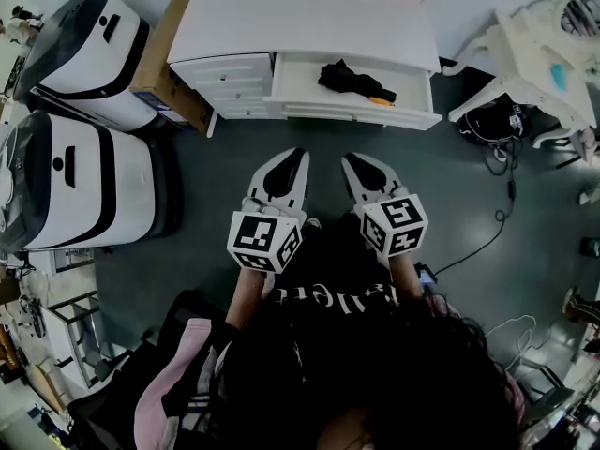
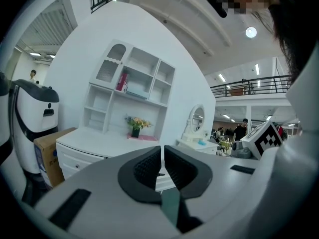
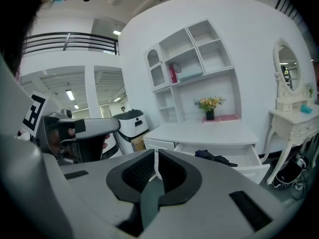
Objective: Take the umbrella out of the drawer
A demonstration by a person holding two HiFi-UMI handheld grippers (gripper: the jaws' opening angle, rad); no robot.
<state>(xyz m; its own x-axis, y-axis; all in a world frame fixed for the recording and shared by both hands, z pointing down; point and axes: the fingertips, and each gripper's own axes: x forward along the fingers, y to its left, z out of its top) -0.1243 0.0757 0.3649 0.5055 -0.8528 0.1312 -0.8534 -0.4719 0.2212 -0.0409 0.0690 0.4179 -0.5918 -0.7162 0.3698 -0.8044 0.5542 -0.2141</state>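
A black folded umbrella with an orange tip lies in the open drawer of a white desk at the top of the head view. Both grippers hover over the grey floor in front of the drawer, well short of it. My left gripper points at the drawer's left part, and its jaws are together with nothing between them. My right gripper sits beside it, shut and empty. The right gripper view shows the umbrella in the drawer ahead.
Two white-and-black machines stand at the left, with a cardboard box against the desk's side. A white vanity table stands at the right, with bags and cables on the floor under it. A shelf unit rises behind the desk.
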